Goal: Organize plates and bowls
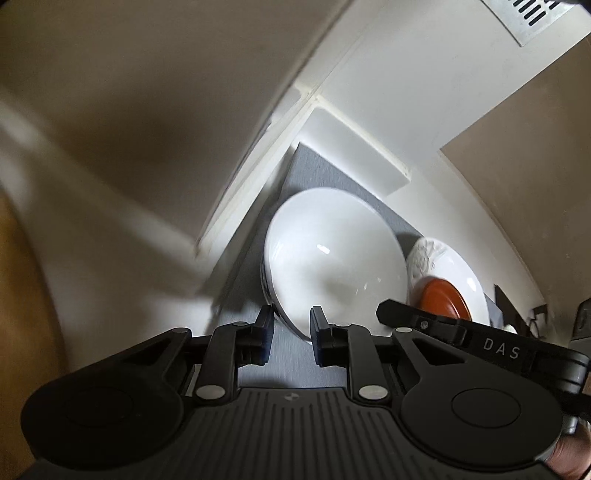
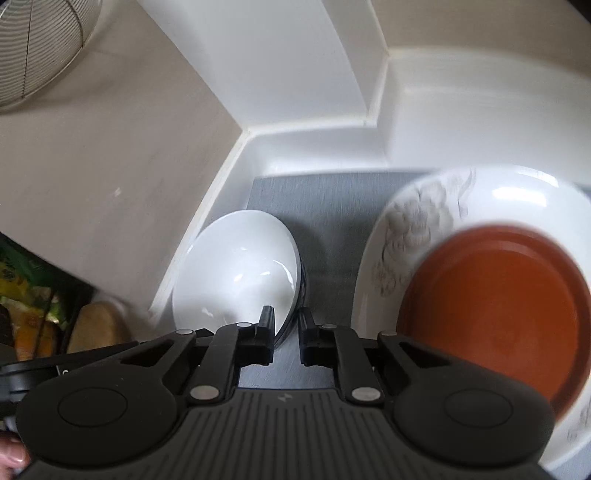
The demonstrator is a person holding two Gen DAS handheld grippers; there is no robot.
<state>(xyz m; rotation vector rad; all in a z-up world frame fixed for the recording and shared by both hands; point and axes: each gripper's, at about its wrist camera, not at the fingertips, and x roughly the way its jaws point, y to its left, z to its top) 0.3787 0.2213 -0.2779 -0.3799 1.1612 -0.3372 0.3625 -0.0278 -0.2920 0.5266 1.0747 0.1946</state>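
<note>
**Both grippers at the rim of the white bowl**

The white bowl [image 1: 332, 258] sits on a grey mat [image 1: 314, 173] at the corner of a white ledge. In the left wrist view the left gripper [image 1: 292, 325] straddles the bowl's near rim: one finger stands outside the wall, the other inside, and the rim passes between them. The gap is narrow, but whether the pads actually press the rim cannot be told. In the right wrist view the right gripper [image 2: 286, 326] meets the same bowl [image 2: 240, 269] at its lower right edge, the left finger over the inside, the right finger just outside; its jaws are also narrow, contact unclear.

Just right of the bowl lies a white plate [image 2: 424, 221] with a grey printed pattern, and a brown dish [image 2: 498, 295] rests in it.

The mat [image 2: 332, 206] covers the tabletop, bordered by white trim and beige walls. A fan grille [image 2: 37, 48] shows at upper left, a vent [image 1: 535, 18] at top right.
</note>
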